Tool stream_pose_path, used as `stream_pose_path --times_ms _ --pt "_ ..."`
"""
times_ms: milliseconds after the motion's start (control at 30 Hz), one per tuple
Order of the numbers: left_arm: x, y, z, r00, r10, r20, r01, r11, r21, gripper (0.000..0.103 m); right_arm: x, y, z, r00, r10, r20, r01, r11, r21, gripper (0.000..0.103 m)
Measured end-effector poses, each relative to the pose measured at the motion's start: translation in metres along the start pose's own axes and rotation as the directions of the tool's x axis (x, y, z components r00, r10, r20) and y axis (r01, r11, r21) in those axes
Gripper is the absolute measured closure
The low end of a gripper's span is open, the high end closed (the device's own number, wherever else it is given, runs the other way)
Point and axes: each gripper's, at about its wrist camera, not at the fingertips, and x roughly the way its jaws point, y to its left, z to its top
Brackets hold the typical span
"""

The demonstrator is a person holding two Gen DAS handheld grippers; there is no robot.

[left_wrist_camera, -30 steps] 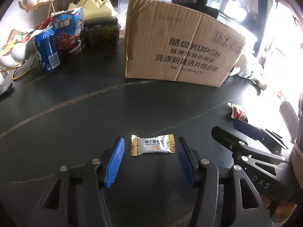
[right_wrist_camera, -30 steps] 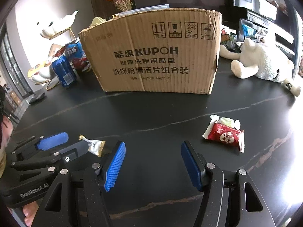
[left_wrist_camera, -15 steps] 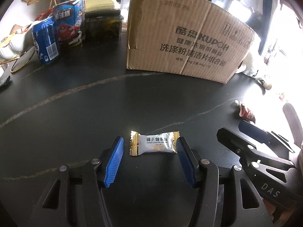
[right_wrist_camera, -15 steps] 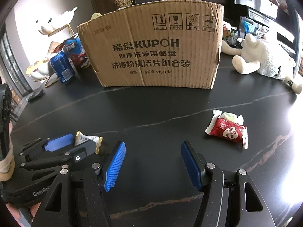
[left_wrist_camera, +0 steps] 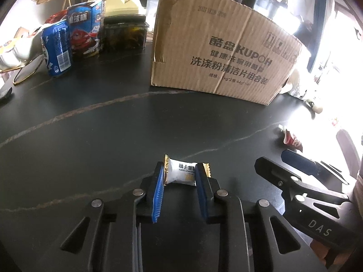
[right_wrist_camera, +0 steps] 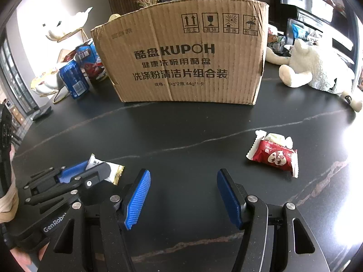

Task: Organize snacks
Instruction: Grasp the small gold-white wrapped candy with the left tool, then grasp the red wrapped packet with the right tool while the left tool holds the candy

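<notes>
On the black marble table [left_wrist_camera: 90,140]: left gripper [left_wrist_camera: 179,176] closing on white candy [left_wrist_camera: 181,173].
Right gripper [right_wrist_camera: 183,195] spread, empty, well short of red snack packet [right_wrist_camera: 274,156].

A wrapped candy [left_wrist_camera: 181,174] sits between the closing jaws of the left gripper [left_wrist_camera: 179,172], pads against it, on the table [left_wrist_camera: 90,140]. Ahead stands a cardboard box [left_wrist_camera: 217,52]; a drink can [left_wrist_camera: 57,48] far left; the right gripper [right_wrist_camera: 183,181] beside, a snack packet [right_wrist_camera: 273,155] ahead to its right.
</notes>
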Motion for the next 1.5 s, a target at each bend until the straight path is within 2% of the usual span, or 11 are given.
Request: stream_pose_path --times_ms 167,533,633,1000,1167,1333,1433,1500 --pt "-0.006 -0.006 0.002 1.0 -0.017 0.008 0.017 1.0 0.01 0.077 -0.002 -0.002 0.001 1.0 0.005 0.007 -0.005 1.0 0.004 0.041" --pt "-0.017 -0.032 0.013 0.999 -0.002 0.047 -0.002 0.997 0.073 0.077 -0.014 -0.014 0.007 0.999 0.009 0.046 -0.01 1.0 0.021 0.041" --pt "-0.019 -0.04 0.018 0.998 0.012 0.063 -0.018 0.996 0.093 0.077 -0.018 -0.02 0.01 0.998 0.001 0.057 -0.003 0.999 0.034 0.041" --pt "-0.024 -0.075 0.04 0.993 -0.011 0.116 -0.005 0.992 0.13 0.077 -0.035 -0.047 0.02 0.995 -0.056 0.081 0.049 0.996 0.076 0.041" --pt "-0.021 -0.092 0.045 0.99 -0.024 0.137 0.0 0.986 0.168 0.077 -0.039 -0.066 0.023 0.993 -0.08 0.09 0.068 0.989 0.128 0.032" --pt "-0.01 -0.1 0.049 0.991 -0.028 0.131 0.005 0.986 0.169 0.077 -0.035 -0.077 0.025 0.99 -0.12 0.08 0.108 0.983 0.146 0.031" --pt "-0.004 -0.104 0.048 0.992 -0.019 0.128 -0.005 0.983 0.182 0.077 -0.032 -0.083 0.025 0.986 -0.142 0.084 0.129 0.98 0.15 0.023" --pt "0.001 -0.106 0.047 0.992 -0.019 0.127 -0.005 0.982 0.188 0.077 -0.029 -0.087 0.025 0.984 -0.154 0.084 0.14 0.978 0.157 0.022"
